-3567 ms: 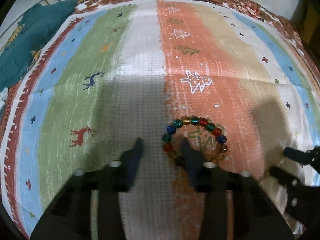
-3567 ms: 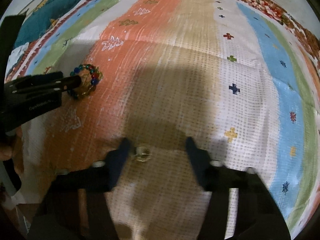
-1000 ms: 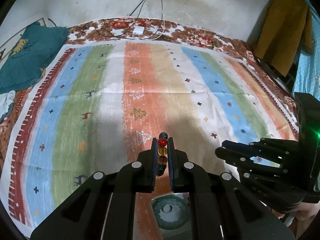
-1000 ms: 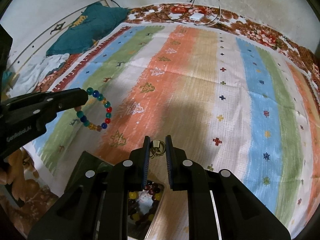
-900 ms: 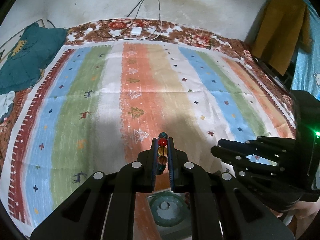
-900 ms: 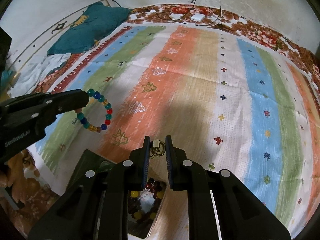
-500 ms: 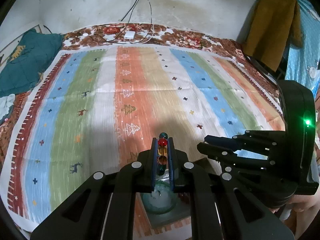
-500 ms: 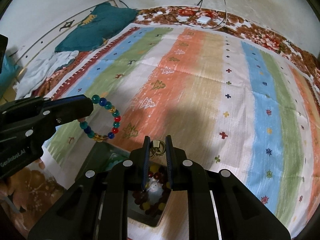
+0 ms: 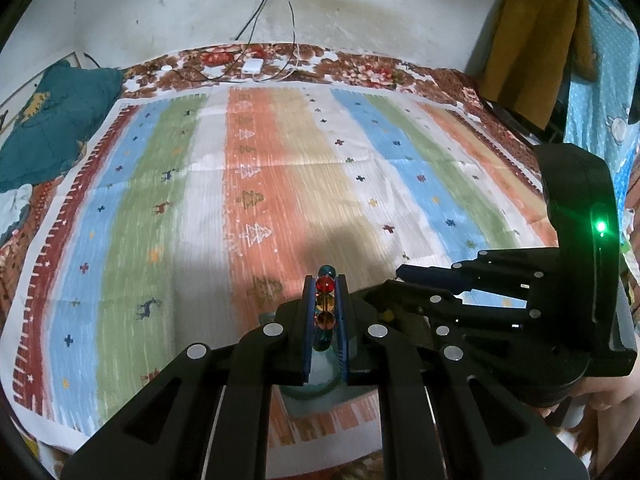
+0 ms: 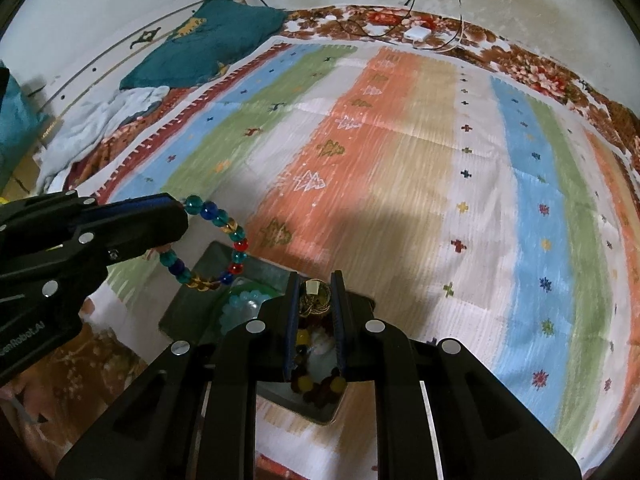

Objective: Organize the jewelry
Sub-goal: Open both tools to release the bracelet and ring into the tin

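Note:
My left gripper (image 9: 325,280) is shut on a bracelet of coloured glass beads (image 9: 325,305); a row of its beads shows between the fingers. In the right wrist view the same bracelet (image 10: 218,250) hangs as a loop from the left gripper (image 10: 180,220) above a dark tray (image 10: 200,276). My right gripper (image 10: 314,280) is shut on a small gold ring-like piece (image 10: 314,294), also over the tray. In the tray lie a pale teal bead bracelet (image 10: 244,304) and a dark bracelet with yellow beads (image 10: 316,384). The right gripper (image 9: 404,270) shows at the right of the left wrist view.
The tray sits at the near edge of a striped cloth (image 9: 280,168) spread over a floral bedcover. A teal cushion (image 10: 208,52) and white cloth lie at the far left. A white charger with cables (image 9: 252,66) rests by the far wall. Garments (image 9: 532,40) hang at the right.
The bracelet and the gold piece, earlier lying on the cloth between open fingers, are now gripped and lifted. In the last second both grippers drew back over the tray, which shows more fully.

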`<action>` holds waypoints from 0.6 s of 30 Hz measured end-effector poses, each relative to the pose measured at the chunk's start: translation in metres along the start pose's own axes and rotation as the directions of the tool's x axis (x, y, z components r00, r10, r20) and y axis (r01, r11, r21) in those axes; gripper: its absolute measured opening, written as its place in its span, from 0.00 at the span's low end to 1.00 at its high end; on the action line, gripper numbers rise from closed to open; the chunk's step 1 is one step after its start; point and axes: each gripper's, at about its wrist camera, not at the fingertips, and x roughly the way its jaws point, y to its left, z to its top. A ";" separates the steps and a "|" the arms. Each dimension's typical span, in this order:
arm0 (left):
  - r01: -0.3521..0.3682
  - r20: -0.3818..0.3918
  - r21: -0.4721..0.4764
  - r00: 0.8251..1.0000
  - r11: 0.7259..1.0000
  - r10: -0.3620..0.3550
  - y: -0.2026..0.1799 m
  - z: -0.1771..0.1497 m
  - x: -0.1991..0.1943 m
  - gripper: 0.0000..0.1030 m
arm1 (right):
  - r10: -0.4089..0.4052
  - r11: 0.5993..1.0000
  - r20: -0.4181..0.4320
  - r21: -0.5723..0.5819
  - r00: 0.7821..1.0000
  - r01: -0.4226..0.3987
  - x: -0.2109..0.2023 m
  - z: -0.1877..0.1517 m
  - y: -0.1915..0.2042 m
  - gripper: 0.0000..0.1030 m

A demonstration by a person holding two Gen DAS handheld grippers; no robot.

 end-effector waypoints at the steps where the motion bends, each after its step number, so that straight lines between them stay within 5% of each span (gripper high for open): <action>1: 0.002 -0.003 0.000 1.000 1.000 -0.002 0.000 -0.002 0.000 0.09 | 0.003 1.000 -0.001 0.000 1.000 -0.003 0.000 -0.001 0.001 0.16; 11: 0.011 -0.051 -0.069 0.999 0.998 -0.015 0.007 -0.018 0.007 0.13 | 0.049 0.999 -0.045 0.014 0.998 -0.048 0.008 -0.010 0.002 0.17; 13: 0.011 -0.061 -0.094 0.998 0.995 -0.016 0.013 -0.019 0.008 0.28 | 0.037 0.999 -0.039 0.013 0.999 -0.036 0.007 -0.011 0.002 0.49; 18: -0.026 -0.063 -0.088 0.998 0.996 0.020 0.018 -0.024 0.003 0.30 | 0.008 1.000 -0.003 0.001 1.000 -0.008 -0.003 -0.016 0.001 0.51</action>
